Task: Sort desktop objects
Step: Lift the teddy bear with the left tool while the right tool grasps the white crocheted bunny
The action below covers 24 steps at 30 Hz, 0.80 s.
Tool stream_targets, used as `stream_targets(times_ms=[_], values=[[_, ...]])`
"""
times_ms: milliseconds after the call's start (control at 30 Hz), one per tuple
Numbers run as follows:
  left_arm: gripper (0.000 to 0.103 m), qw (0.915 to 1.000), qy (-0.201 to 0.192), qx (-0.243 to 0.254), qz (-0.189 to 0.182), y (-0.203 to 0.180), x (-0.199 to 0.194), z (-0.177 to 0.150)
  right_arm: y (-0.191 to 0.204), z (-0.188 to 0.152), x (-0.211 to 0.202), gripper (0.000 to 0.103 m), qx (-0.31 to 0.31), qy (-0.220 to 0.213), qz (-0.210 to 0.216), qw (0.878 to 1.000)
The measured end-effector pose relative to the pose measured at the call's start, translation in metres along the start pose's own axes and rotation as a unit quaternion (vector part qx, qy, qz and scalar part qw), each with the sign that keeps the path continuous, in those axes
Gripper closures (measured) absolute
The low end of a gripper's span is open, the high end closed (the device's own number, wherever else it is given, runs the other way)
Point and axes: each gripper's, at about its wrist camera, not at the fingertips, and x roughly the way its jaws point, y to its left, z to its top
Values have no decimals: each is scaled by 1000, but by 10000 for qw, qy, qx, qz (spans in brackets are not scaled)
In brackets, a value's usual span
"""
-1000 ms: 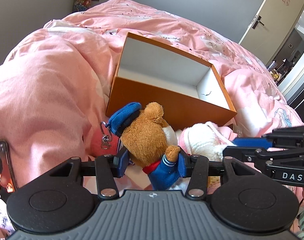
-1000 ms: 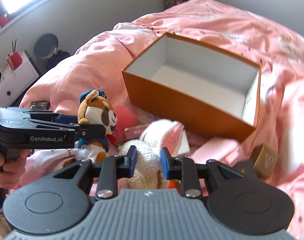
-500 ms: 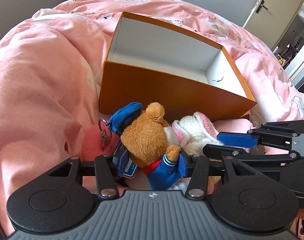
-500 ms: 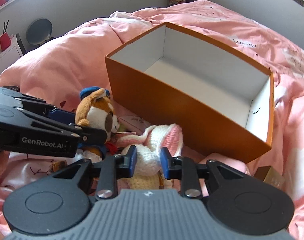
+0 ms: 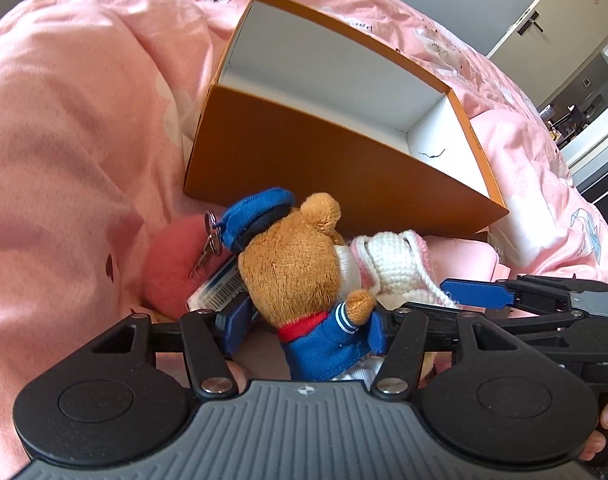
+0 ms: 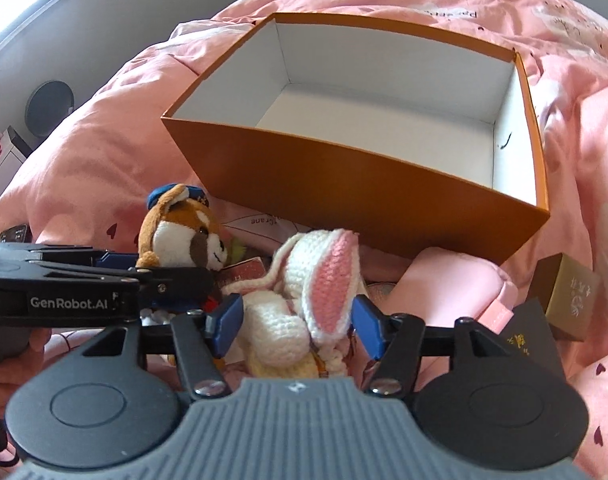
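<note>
R gripper (image 6: 296,322), jaws just sprung wide, straddles the crochet bunny (image 6: 304,304) w/o pinching; bunny's long axis points toward the orange box (image 6: 367,196). L gripper (image 5: 304,326) just widened, loose round the bear (image 5: 296,268).

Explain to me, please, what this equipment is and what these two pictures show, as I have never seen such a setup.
There is no robot: a person holds a two-finger gripper in each hand, each with a fisheye camera looking along its fingers. One picture is from the left gripper, the other from the right gripper; each view also catches the other gripper at its side. Both look at a pink duvet with an open orange box, which looks empty, and two soft toys. A bear in a blue cap sits between the left jaws, a knitted rabbit between the right ones. Both pairs of jaws have just been opening: the right pads stand clear of the rabbit, and the left do not seem to squeeze the bear.
</note>
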Motion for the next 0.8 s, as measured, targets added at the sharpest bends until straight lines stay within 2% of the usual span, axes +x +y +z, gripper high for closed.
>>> stream_targets(times_ms=[133, 200, 233, 267, 433, 600, 700, 800], values=[[34, 9996, 239, -178, 28, 2, 4, -1, -13, 0, 10, 35, 339, 197, 296, 9988], [40, 9992, 300, -264, 6, 5, 3, -2, -19, 1, 16, 35, 521, 304, 500, 9969], [51, 9991, 311, -291, -27, 4, 2, -3, -22, 1, 20, 35, 633, 364, 603, 9955], [55, 9989, 327, -325, -44, 5, 1, -3, -24, 2, 25, 35, 743, 424, 706, 9938], [59, 9991, 280, -320, 7, 5, 1, -5, -26, 0, 39, 29, 1006, 525, 947, 9890], [60, 9996, 198, -221, 30, 0, -2, -7, -23, -1, 33, 45, 985, 357, 1021, 9892], [60, 9998, 139, -163, 37, -1, -5, -7, -19, -2, 25, 51, 894, 265, 982, 9908], [61, 9999, 34, -120, 20, -3, -10, -7, -19, -2, 15, 53, 816, 107, 928, 9923]])
